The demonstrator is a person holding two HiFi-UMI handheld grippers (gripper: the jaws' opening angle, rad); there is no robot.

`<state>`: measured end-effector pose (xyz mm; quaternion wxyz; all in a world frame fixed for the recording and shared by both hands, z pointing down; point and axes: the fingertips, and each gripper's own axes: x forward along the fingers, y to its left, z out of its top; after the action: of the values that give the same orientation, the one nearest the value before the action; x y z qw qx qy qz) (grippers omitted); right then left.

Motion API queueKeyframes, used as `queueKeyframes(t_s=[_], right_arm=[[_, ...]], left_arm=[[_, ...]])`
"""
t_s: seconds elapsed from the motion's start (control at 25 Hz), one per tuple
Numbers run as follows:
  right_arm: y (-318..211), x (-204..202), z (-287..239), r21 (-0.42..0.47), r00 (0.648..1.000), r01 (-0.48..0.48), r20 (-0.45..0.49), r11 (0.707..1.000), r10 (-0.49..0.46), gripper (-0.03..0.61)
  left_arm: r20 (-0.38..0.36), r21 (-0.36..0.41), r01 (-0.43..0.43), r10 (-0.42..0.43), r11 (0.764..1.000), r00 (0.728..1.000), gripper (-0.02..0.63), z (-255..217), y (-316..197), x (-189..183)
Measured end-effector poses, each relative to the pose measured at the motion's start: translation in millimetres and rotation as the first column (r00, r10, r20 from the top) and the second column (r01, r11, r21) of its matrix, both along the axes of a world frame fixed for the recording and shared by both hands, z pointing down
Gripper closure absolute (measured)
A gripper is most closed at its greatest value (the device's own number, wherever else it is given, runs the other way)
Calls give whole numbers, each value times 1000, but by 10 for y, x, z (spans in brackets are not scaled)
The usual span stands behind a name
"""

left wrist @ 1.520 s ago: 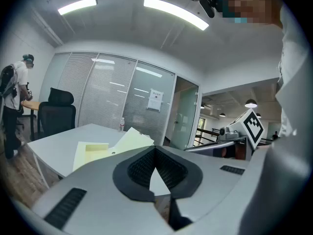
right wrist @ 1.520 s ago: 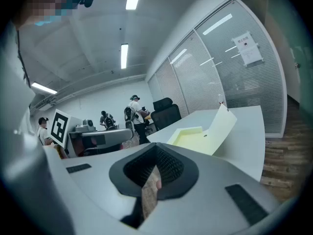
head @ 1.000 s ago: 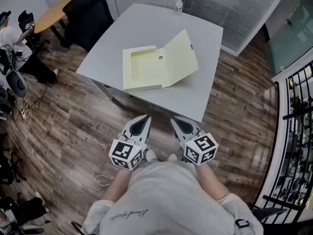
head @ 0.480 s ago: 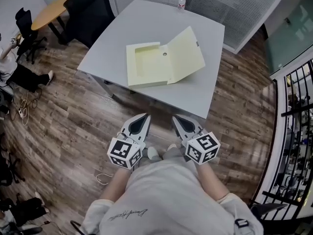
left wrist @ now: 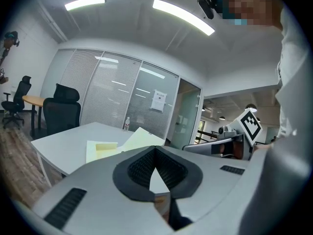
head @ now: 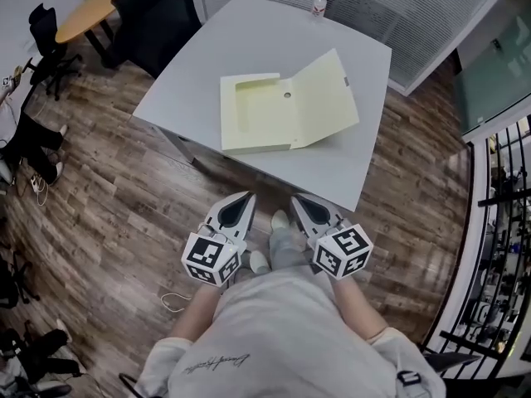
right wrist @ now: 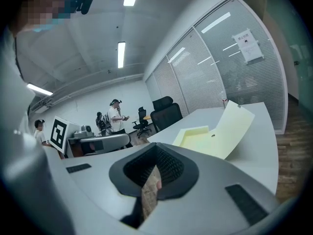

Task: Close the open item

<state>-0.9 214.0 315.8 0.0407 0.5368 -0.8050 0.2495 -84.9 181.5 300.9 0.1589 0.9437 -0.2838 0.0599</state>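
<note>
on the grey desk (head: 249,40) ahead of me, the pale yellow file box (head: 286,110) is lying open. its tray is resting flat toward the left and its lid is tilting up to the right. it is sitting near the middle of the desk, closer to the near edge than to the far one. a small bottle (head: 319,2) is standing at the far edge, well apart from the box, and a black chair (head: 162,15) is standing beside the desk's left corner.

i am holding both grippers low and close to the body, over the wooden floor (head: 116,189), short of the desk. the left gripper (head: 247,196) is pointing toward the desk with its jaws meeting at the tips and nothing between them. the right gripper (head: 294,199), just beside it, is showing the same: jaws together, gripping nothing. neither is touching the box.
</note>
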Motion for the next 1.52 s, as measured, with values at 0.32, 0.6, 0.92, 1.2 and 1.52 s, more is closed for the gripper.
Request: queueKeyframes(t_s=[0.32,0.6,0.92,1.2,1.52], right_arm=[[-571,225,-29,25,1000,30,4,999,-30,565],[-1131,498,-41,40,997,77,11,996,-77,566],[-1487,689,-67,50,992,125,11,991,-125,566],[-1679,752,-123,57,994,107,2,993,-107,566],[-1861,886,-199,75,1000,12,-14,997,-11,565]], left_arm=[[14,9,16,-16,1000,1000,604,-2,-542,262],[24,20,49,-49,999,998,604,-38,-1109,582],[24,33,89,-89,996,996,605,-85,-1465,803],[24,24,65,-66,998,998,604,-79,-1647,887],[46,31,-15,14,999,999,604,-92,-1880,909]])
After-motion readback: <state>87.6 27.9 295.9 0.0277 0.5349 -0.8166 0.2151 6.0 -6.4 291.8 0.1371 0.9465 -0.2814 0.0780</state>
